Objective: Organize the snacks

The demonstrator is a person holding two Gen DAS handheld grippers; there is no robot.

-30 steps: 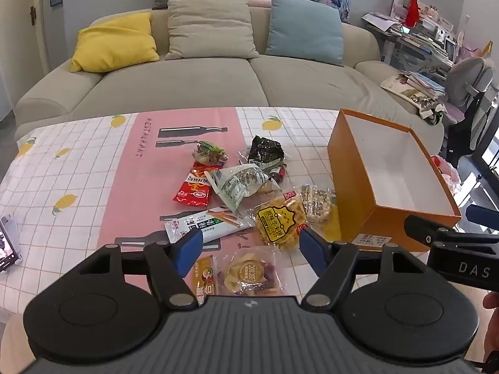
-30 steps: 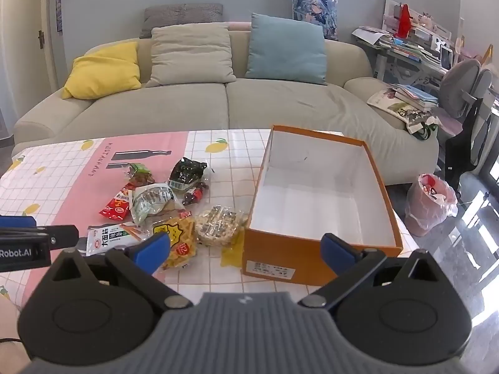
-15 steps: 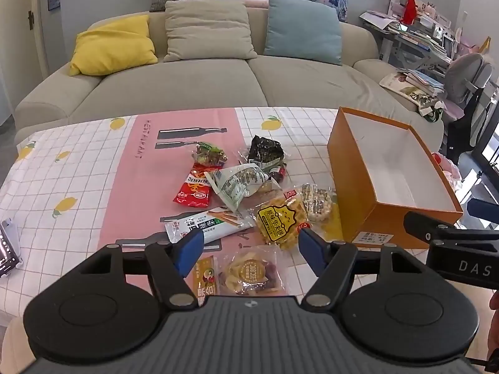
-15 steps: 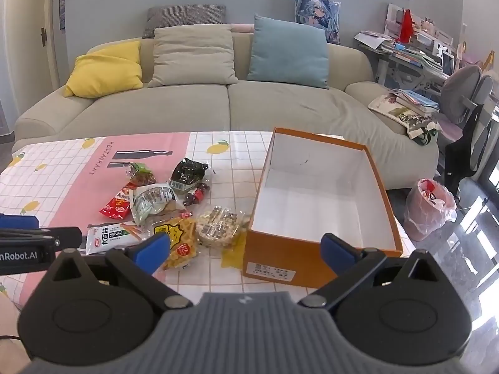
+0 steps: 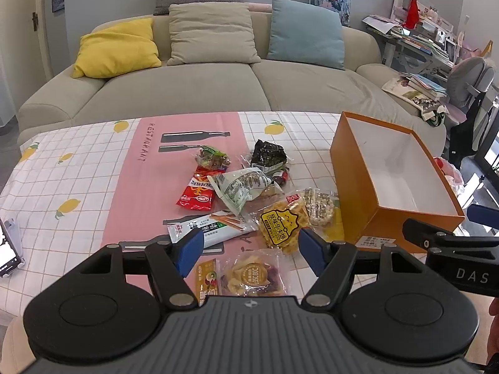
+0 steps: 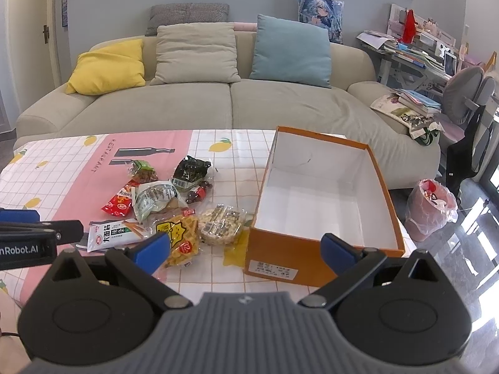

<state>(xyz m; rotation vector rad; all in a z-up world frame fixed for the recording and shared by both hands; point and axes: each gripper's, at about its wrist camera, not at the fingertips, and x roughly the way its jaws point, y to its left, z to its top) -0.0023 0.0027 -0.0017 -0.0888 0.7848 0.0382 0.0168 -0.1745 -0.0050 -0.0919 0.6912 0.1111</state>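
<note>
Several snack packets lie in a loose pile on the table: a red packet (image 5: 196, 191), a pale green bag (image 5: 241, 187), a dark seaweed bag (image 5: 267, 153), a yellow waffle packet (image 5: 279, 226), a white stick packet (image 5: 207, 230) and a dried-fruit packet (image 5: 252, 274). An empty orange box (image 5: 386, 184) with a white inside stands right of the pile; it also shows in the right wrist view (image 6: 315, 199). My left gripper (image 5: 251, 251) is open and empty above the dried-fruit packet. My right gripper (image 6: 246, 247) is open and empty before the box's near wall.
The table wears a pink and white checked cloth (image 5: 93, 168). A phone (image 5: 7, 246) lies at its left edge. A beige sofa (image 5: 218, 90) with cushions stands behind. A pink waste bag (image 6: 432, 210) and a cluttered desk (image 6: 414, 53) are to the right.
Both grippers have risen and tilted back slightly, so the table and snacks sit lower in view. Both stay open and empty. No snack has moved.
</note>
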